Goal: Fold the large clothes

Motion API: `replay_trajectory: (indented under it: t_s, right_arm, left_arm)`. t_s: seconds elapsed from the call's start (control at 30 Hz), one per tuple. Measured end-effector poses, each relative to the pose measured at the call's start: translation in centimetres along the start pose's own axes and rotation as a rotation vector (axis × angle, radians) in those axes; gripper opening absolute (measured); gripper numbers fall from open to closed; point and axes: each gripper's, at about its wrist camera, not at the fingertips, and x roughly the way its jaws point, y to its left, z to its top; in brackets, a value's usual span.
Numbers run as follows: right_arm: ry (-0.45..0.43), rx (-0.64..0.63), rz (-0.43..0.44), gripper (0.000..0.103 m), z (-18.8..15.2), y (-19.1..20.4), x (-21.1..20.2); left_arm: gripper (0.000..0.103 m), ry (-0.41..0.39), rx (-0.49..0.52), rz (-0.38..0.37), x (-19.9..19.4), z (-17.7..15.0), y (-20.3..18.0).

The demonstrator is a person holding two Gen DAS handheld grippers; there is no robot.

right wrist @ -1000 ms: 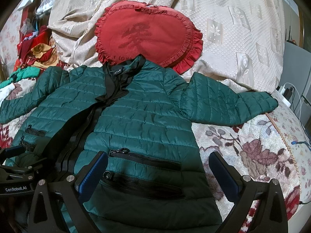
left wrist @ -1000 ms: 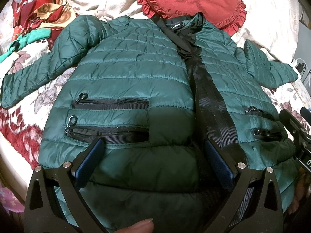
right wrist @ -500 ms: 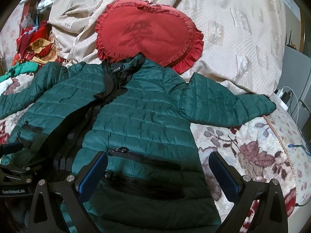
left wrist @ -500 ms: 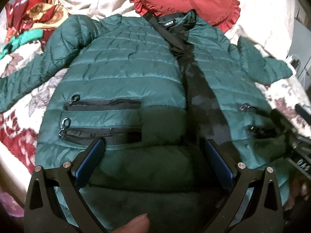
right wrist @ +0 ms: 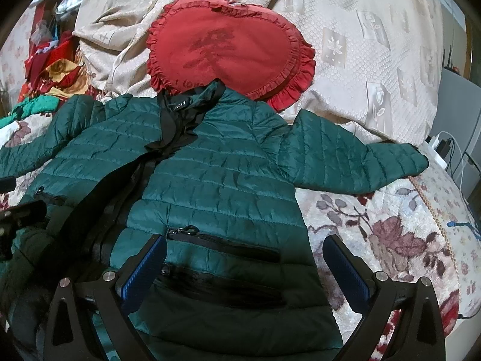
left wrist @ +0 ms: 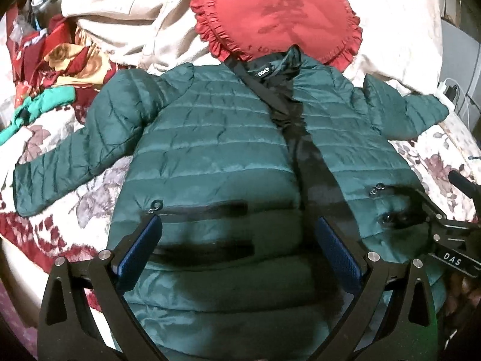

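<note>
The green quilted jacket [left wrist: 216, 150] lies flat and face up on the floral bedspread [right wrist: 390, 225], with its front closed and both sleeves spread out to the sides; its collar points to 12 o'clock and touches the red heart-shaped cushion [right wrist: 231, 51], which leans on a beige patterned cover [right wrist: 375, 45]. In the left wrist view the left gripper [left wrist: 240, 246] hangs over the lower half of the jacket with its blue pads wide apart and nothing between them; the pads stand on both sides of the two black pocket zippers [left wrist: 204, 207]. The right gripper [right wrist: 245, 266] also is spread wide and holds nothing; its left pad is over the pocket zippers on the other side of the jacket and its right pad is over the bedspread, just past the jacket's side edge. At 9 to 10 o'clock a pile of colourful cloths [left wrist: 60, 66] lies near one sleeve; at 3 o'clock in the right wrist view a white charger with cables [right wrist: 439, 144] lies near the other cuff.
</note>
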Motion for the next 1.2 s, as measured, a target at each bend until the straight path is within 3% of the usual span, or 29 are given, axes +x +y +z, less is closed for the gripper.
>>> replay_trajectory:
  t_s: [0.23,0.4,1.2]
  right_arm:
    - [-0.008,0.002,0.004,0.103,0.0,-0.1,-0.1]
    - [-0.006,-0.001,0.000,0.103,0.0,-0.1,-0.1]
    - [-0.010,-0.010,-0.007,0.103,-0.1,0.2,-0.2]
  left_arm:
    - [0.103,-0.045,-0.146,0.038,-1.1,-0.2,4.5]
    - [0.103,-0.084,-0.151,0.104,-2.1,-0.5,5.0]
    - [0.103,-0.093,-0.220,0.114,-2.1,-0.3,8.5]
